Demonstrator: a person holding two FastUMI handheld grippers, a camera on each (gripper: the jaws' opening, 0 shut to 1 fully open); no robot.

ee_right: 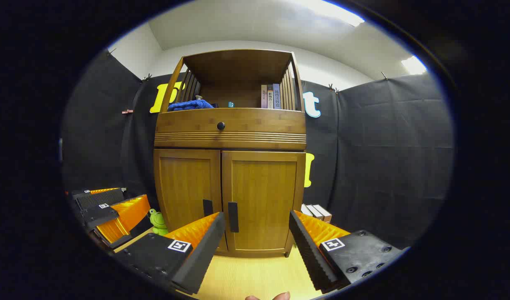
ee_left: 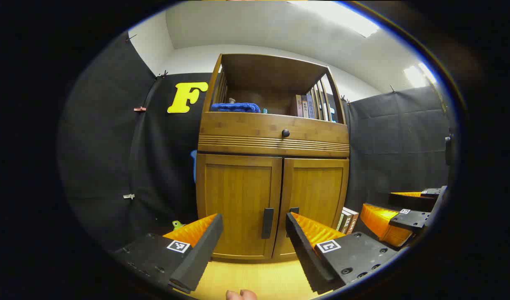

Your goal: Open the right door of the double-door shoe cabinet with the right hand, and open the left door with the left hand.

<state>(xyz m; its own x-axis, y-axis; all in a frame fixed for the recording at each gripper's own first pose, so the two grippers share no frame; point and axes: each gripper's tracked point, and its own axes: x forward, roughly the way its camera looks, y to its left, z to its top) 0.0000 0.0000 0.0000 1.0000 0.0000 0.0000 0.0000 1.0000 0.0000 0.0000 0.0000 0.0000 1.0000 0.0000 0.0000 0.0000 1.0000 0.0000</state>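
Black cloth walls enclose the booth, where the shoe cabinet stands upright on a pale wooden floor, its left door and right door both closed. You hold the left gripper and right gripper spread wide, short of the handles, gripping nothing.

right door handle half hidden, book spines unreadable
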